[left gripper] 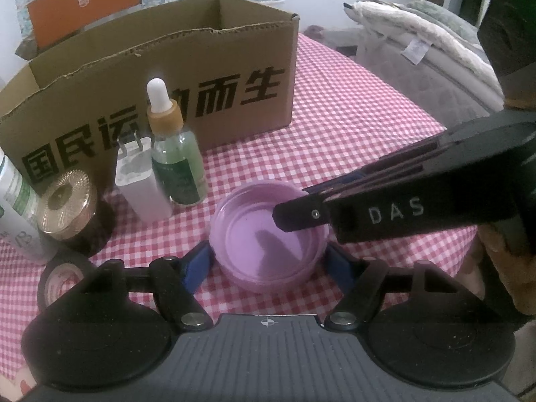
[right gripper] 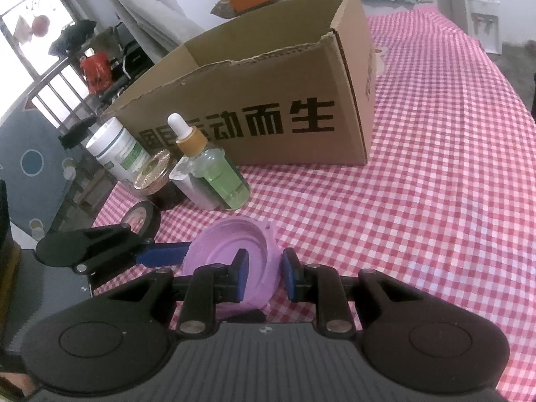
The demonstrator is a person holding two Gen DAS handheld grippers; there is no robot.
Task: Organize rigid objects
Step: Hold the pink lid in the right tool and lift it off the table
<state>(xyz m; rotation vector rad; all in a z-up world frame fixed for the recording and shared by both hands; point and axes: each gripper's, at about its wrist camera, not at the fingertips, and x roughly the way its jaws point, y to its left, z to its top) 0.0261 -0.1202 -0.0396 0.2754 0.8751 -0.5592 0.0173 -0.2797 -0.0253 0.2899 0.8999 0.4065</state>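
A shallow purple dish (left gripper: 268, 241) sits on the red checked tablecloth in front of an open cardboard box (left gripper: 167, 77). My left gripper (left gripper: 269, 261) has its blue fingers against both sides of the dish. My right gripper (right gripper: 265, 273) comes in from the right, its jaws straddling the dish's rim (right gripper: 268, 261), one finger inside and one outside. In the left wrist view the right gripper's finger (left gripper: 298, 214) reaches into the dish. The dish (right gripper: 231, 254) is tilted in the right wrist view.
Left of the dish stand a green dropper bottle (left gripper: 177, 154), a white charger plug (left gripper: 140, 181), a gold-lidded jar (left gripper: 67, 204), a white bottle (left gripper: 16, 207) and a roll of black tape (left gripper: 60, 278). Folded bedding (left gripper: 418, 43) lies at the far right.
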